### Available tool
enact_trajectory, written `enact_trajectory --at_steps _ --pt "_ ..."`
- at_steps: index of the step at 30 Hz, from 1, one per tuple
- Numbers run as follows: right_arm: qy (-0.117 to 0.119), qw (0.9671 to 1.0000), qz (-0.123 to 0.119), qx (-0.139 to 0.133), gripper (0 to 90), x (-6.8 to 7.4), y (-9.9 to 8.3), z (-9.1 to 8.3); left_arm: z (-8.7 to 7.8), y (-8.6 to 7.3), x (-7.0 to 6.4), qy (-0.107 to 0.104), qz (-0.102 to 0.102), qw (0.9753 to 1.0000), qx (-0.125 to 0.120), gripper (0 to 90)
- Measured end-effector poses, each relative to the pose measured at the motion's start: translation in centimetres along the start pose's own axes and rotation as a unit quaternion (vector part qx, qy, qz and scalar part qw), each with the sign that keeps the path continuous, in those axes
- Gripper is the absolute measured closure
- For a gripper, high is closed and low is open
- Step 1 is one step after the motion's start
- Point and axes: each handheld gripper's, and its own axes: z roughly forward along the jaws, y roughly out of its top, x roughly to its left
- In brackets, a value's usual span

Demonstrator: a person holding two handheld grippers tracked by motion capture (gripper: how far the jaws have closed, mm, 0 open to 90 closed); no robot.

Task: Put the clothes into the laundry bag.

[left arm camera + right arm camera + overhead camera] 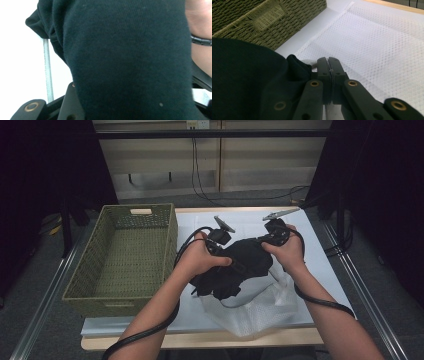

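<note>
Surface: table [320, 270] with a white top and a pale wooden edge.
Left side: woven green basket [125, 260] standing on it.
Near edge: white mesh bag [260, 312] lying flat, beside the basket.
</note>
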Motion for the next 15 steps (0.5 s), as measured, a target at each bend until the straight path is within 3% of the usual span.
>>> enact_trajectory --at_steps 4,15 --pt "-0.001 1.0000 0.002 -0.001 89.4 0.1 0.1 -0.1 0.6 -0.1 0.2 0.007 0.002 1.0000 0.004 59.7" --pt "0.005 1.0000 -0.004 -0.005 89.4 0.4 0.3 -0.4 1.3 -0.6 1.2 0.035 -0.016 0.9993 0.002 59.6"
